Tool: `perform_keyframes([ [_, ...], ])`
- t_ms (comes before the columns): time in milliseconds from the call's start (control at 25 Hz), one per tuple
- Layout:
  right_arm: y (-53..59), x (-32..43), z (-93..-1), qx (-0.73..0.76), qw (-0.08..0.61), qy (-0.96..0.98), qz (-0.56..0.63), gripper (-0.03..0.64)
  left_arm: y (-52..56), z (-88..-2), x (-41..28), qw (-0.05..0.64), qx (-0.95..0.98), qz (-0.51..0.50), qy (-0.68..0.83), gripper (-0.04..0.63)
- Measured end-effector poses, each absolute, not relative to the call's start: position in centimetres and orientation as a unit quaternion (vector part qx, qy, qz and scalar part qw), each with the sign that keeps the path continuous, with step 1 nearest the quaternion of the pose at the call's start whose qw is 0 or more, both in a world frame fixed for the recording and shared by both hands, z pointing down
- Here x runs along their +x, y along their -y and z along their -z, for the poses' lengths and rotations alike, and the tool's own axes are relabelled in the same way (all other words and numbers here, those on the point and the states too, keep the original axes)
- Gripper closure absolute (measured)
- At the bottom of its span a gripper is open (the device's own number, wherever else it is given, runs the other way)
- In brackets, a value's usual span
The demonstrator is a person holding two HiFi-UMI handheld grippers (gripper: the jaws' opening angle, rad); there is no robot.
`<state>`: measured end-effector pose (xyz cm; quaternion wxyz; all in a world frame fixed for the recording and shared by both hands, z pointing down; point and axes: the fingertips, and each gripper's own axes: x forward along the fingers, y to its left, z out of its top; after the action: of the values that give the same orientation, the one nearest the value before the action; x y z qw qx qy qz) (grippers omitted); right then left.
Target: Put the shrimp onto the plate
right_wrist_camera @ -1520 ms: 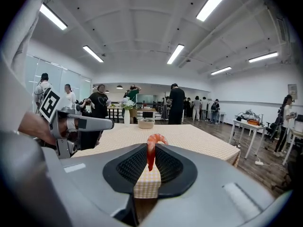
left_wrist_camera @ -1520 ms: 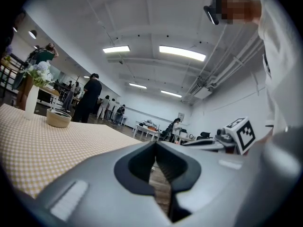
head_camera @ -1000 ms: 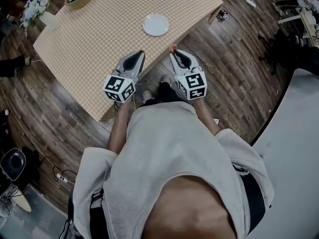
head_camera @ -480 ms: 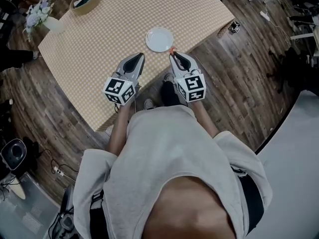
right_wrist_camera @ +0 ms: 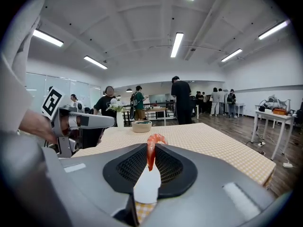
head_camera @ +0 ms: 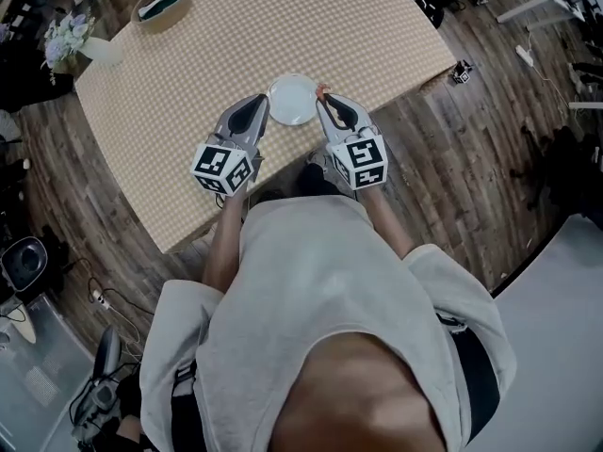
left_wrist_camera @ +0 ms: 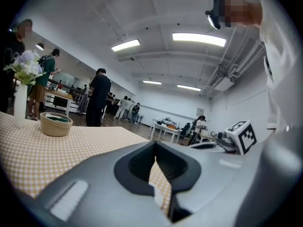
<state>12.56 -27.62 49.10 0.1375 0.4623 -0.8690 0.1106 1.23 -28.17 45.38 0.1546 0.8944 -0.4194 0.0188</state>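
Note:
A small orange shrimp (right_wrist_camera: pixel 152 148) sticks up from the tips of my right gripper (right_wrist_camera: pixel 151 156), which is shut on it. In the head view that right gripper (head_camera: pixel 323 97) holds the shrimp (head_camera: pixel 323 89) at the right rim of the round white plate (head_camera: pixel 293 99). The plate (right_wrist_camera: pixel 147 187) shows white just below the jaws. My left gripper (head_camera: pixel 257 104) hovers at the plate's left rim. Its jaws (left_wrist_camera: pixel 155 149) meet at the tips with nothing between them.
The plate lies near the front edge of a table with a tan checked cloth (head_camera: pixel 207 55). A woven basket (head_camera: pixel 162 0) and a vase of flowers (head_camera: pixel 71 38) stand at the far left end. Several people stand in the room beyond.
Both grippers have come forward over the table's near edge and now flank the plate. The shrimp stays pinched in the right gripper.

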Motion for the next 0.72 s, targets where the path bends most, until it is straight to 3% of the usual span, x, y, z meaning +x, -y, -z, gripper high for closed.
perform_keyframes([
  [720,31.5,10.8,-52.1,0.453,0.158,0.865,-0.148,0.565,32.0,-47.9,-1.3,0.183,0.884,-0.041,0.429,0.586],
])
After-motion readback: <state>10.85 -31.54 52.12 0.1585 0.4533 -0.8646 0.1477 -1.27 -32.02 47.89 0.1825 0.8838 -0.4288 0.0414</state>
